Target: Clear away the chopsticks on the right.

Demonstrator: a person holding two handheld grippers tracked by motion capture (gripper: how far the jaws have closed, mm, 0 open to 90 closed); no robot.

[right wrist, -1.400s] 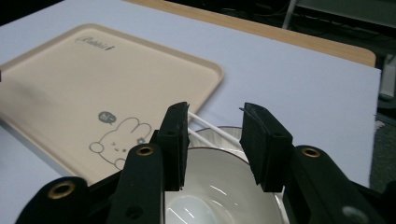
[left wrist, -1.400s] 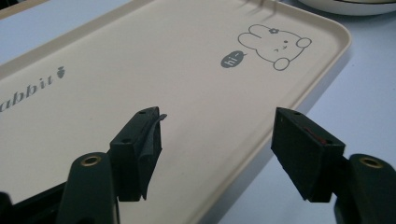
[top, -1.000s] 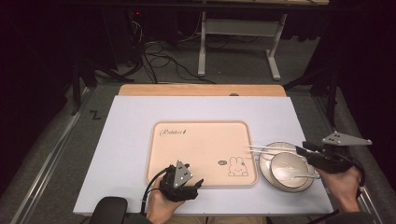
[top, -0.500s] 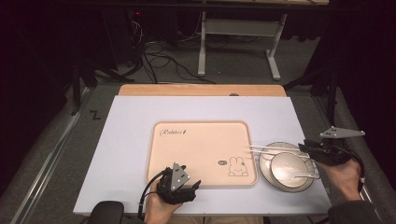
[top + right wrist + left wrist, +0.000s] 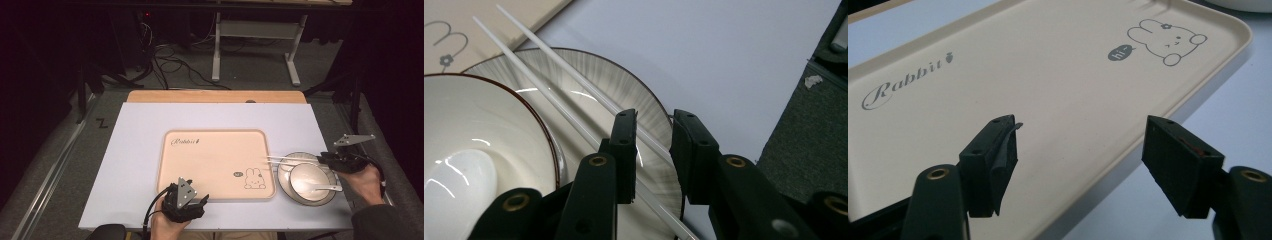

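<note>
Right claw (image 5: 651,155) over the plate (image 5: 634,100), jaws just been closing around one chopstick (image 5: 574,85) – not clamped yet. Chopsticks rest across plate and tray (image 5: 215,160). Left claw (image 5: 1080,150) apart – empty.

Looks like a lab/test rig, not a home: pale table (image 5: 150,150) at frame centre on grey carpet (image 5: 50,165), loose cables (image 5: 170,62) upper centre, metal stand legs (image 5: 255,45) at top, dark surrounds w/ black posts (image 5: 80,90) upper left.

2 white chopsticks (image 5: 574,95) lie side by side across the striped plate (image 5: 634,100).
</note>
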